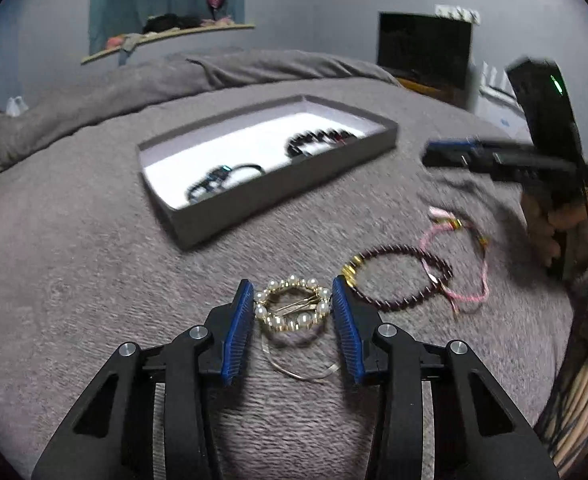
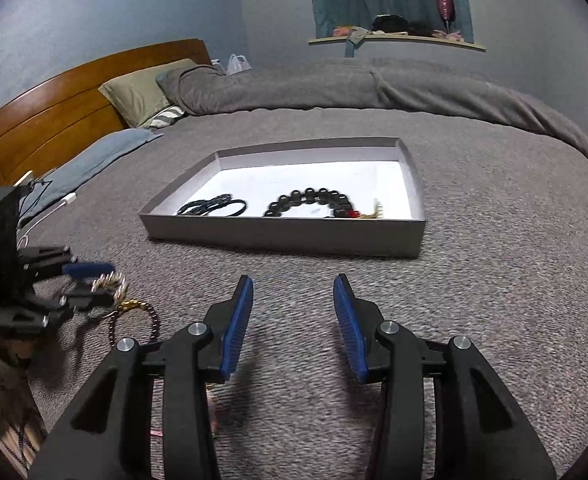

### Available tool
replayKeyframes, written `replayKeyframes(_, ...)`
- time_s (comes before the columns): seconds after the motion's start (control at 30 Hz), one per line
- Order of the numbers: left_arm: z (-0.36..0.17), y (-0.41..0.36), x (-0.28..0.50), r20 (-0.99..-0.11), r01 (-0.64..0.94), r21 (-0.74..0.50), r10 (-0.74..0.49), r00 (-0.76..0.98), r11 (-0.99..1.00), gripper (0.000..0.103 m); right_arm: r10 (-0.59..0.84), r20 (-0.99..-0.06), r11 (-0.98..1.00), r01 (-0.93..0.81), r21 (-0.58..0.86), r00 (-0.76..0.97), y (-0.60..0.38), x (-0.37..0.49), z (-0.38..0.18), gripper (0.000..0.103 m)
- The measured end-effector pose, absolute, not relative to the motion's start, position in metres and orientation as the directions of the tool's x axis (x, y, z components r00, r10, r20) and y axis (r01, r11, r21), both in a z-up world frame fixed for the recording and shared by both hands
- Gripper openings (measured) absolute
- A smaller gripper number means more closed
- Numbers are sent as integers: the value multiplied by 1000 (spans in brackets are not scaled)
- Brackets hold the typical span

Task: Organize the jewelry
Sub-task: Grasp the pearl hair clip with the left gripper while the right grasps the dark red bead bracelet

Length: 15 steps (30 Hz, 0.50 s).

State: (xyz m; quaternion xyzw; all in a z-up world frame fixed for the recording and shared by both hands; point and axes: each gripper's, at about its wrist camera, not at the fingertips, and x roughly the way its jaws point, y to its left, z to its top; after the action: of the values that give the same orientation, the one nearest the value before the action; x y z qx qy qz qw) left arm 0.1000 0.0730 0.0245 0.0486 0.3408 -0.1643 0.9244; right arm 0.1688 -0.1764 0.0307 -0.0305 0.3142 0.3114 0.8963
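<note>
Right tool (image 1: 506, 160) smeared by motion in the left wrist view, right of the tray (image 1: 277, 196); its tips not readable there. Tray's near wall hides the lower edges of the black hair ties (image 1: 217, 184) and dark bead bracelet (image 1: 318, 140) inside, both blurred. Pink cord bracelet (image 1: 460, 264), nearer than the tray, soft-edged; its clasp too small to make out. In the right wrist view, left tool (image 2: 105, 280), left of the tray, blurred and covering most of the pearl ring (image 2: 111, 284). Maroon bead bracelet (image 2: 141, 320) partly behind the right tool's finger.
</note>
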Motion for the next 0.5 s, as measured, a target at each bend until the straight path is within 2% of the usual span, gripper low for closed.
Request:
replayKeyframes(0.23, 35, 101, 106, -593, 189, -69, -193, 782, 980, 42, 599, -599, 728, -673, 130, 532, -143, 152, 24, 42)
replayKeyframes(0.5, 18, 117, 110, -671, 137, -87, -160, 724, 987, 42, 633, -619, 661, -741, 119, 466, -111, 136, 16, 43)
